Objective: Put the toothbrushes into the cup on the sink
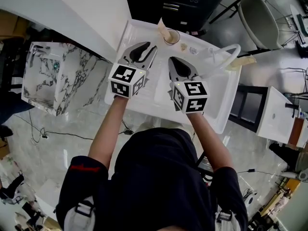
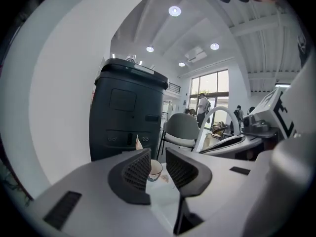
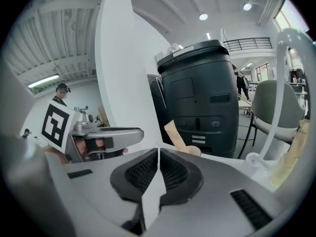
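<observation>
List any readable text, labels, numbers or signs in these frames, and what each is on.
No words or numbers can be read in any view.
Left marker cube and right marker cube: black-and-white square codes only, no letters.
Red mark on the sleeve: too small to read.
Dark bin: marks on its front panel are too blurred to read.

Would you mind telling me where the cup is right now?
In the head view, the cup stands at the far edge of the sink, just beyond the left gripper and right gripper.
</observation>
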Action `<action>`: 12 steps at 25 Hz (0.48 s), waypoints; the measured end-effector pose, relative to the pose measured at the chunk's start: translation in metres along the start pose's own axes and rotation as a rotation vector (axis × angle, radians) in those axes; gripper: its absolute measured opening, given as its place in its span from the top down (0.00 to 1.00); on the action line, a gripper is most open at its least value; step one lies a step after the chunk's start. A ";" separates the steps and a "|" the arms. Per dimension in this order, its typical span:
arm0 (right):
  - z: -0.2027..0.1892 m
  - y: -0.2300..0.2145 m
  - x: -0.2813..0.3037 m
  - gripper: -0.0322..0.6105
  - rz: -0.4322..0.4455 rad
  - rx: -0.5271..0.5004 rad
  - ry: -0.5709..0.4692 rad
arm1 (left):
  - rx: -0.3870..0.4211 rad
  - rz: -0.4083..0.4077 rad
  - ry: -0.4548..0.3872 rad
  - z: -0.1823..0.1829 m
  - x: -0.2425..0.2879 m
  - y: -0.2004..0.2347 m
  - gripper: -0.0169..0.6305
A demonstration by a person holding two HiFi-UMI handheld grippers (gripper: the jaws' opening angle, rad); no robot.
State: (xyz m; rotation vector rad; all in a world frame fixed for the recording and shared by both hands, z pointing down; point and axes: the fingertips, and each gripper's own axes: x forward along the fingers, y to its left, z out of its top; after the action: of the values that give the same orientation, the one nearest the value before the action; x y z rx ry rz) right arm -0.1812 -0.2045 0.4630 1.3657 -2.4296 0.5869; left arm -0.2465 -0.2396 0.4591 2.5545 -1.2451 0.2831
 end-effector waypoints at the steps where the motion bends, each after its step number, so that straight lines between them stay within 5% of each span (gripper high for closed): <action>1: 0.002 0.001 -0.003 0.89 -0.002 -0.006 -0.008 | 0.006 0.002 -0.009 0.003 -0.007 -0.003 0.83; 12: 0.018 0.014 -0.037 0.89 -0.002 -0.062 -0.067 | 0.049 -0.020 -0.080 0.031 -0.056 -0.051 0.94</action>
State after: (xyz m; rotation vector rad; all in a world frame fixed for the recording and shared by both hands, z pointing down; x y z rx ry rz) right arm -0.1750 -0.1792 0.4282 1.3837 -2.4772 0.4686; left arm -0.2391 -0.1785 0.4051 2.6426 -1.2543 0.2114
